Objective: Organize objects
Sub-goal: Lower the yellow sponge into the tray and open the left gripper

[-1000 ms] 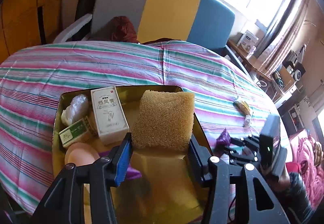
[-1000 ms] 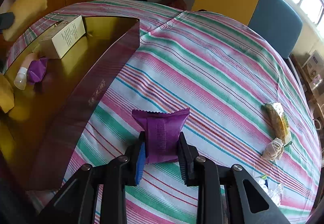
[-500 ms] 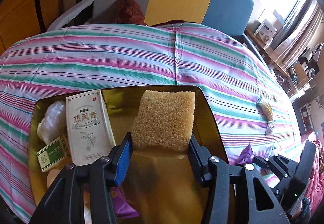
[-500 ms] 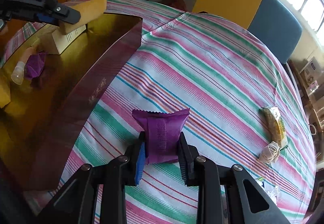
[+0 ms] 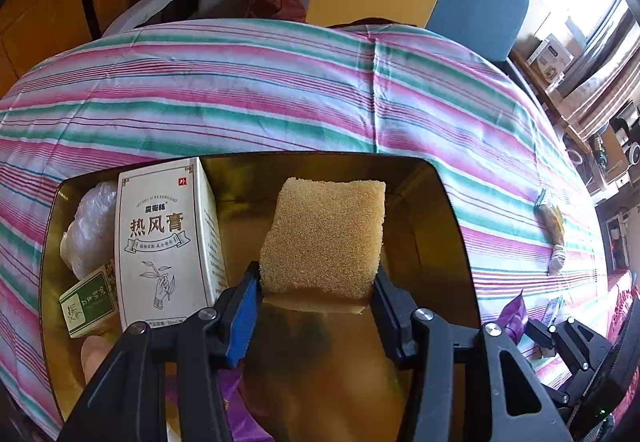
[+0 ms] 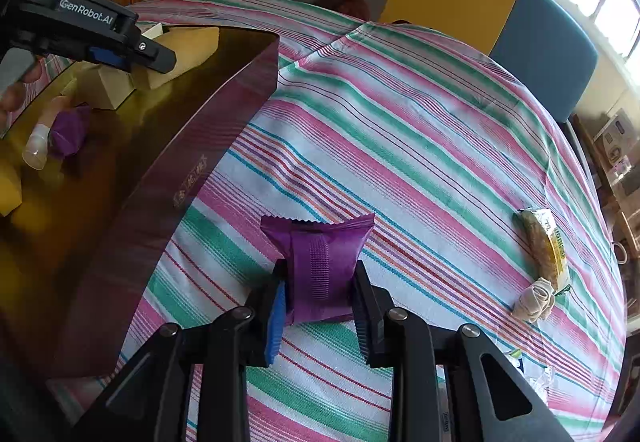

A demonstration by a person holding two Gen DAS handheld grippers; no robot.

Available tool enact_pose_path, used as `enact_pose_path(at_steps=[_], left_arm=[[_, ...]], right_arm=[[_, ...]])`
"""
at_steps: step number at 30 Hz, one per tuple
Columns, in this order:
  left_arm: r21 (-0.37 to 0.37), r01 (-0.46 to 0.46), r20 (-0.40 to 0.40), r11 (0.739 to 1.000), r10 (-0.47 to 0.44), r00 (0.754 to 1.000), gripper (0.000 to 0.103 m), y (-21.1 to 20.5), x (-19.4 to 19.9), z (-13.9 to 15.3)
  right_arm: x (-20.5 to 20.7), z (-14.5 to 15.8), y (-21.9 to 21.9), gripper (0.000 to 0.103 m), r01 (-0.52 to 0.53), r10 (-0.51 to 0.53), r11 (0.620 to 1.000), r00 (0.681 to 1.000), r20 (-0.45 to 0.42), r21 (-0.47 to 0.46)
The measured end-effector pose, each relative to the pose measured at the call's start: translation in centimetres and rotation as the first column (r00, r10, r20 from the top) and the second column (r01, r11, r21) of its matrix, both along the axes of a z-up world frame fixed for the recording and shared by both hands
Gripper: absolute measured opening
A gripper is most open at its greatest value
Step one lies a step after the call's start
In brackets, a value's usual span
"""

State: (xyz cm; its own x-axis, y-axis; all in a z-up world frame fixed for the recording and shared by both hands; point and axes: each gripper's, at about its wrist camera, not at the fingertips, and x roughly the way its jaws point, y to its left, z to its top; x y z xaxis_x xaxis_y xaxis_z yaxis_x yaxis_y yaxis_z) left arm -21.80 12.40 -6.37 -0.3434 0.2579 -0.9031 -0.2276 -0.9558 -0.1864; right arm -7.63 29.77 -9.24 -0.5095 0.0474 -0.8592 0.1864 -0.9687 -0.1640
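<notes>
Left gripper (image 5: 316, 298) clamped on sponge (image 5: 324, 238), held over gold box (image 5: 460, 242) beside white carton (image 5: 164, 242); right gripper (image 6: 318, 304) grasping purple packet (image 6: 320, 266) above striped tablecloth (image 6: 420, 146), just right of box

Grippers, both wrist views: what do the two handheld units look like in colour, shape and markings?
Both are black plastic, with angular linkage arms and silver screw heads at the pivots. The left gripper and the right gripper each have one ribbed blue pad on the left finger and a black pad opposite. The right wrist view shows white "GenRobot.AI" lettering on the left unit. No cables or sleeves show.
</notes>
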Motion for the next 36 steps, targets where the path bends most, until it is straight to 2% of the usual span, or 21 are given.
enact_pose_path(at_steps=[8,18,21,24,27,31,33,36], left_arm=[[-0.075,-0.025,-0.013,0.997,0.024,1.0,0.054,0.8,-0.8,-0.7],[-0.098,-0.021,-0.009,0.995,0.021,1.0,0.056,1.3,-0.9,-0.9],[-0.124,-0.007,-0.023,0.992,0.004,1.0,0.061,1.5,-0.6,-0.9],[-0.116,0.004,-0.027,0.993,-0.007,1.0,0.066,1.6,-0.3,-0.8],[-0.089,0.019,-0.064,0.996,-0.024,0.998,0.07,1.5,0.3,-0.2],[-0.062,0.002,-0.099,0.998,-0.008,0.995,0.07,0.7,1.1,1.1],[-0.06,-0.009,-0.161,0.998,0.0,0.987,0.07,0.0,2.2,2.6],[-0.054,0.006,-0.28,0.999,-0.021,0.96,0.071,-1.6,5.1,5.9]], right_arm=[[0.0,0.0,0.0,0.03,0.001,-0.001,1.0,1.0,0.001,-0.001],[0.0,-0.1,0.1,0.031,0.0,0.0,1.0,1.0,0.004,0.001],[0.0,-0.1,0.2,0.031,0.001,-0.001,1.0,1.0,0.004,0.0],[0.0,-0.1,0.2,0.031,0.001,-0.001,1.0,1.0,0.004,0.0],[0.0,-0.1,0.2,0.031,0.0,0.0,1.0,1.0,0.005,-0.001],[0.0,-0.1,0.3,0.031,0.0,0.0,1.0,1.0,0.005,-0.003],[0.0,-0.2,0.3,0.031,0.001,-0.001,1.0,1.0,0.004,-0.005],[-0.1,-0.2,0.3,0.031,-0.005,0.005,1.0,1.0,0.003,0.0]])
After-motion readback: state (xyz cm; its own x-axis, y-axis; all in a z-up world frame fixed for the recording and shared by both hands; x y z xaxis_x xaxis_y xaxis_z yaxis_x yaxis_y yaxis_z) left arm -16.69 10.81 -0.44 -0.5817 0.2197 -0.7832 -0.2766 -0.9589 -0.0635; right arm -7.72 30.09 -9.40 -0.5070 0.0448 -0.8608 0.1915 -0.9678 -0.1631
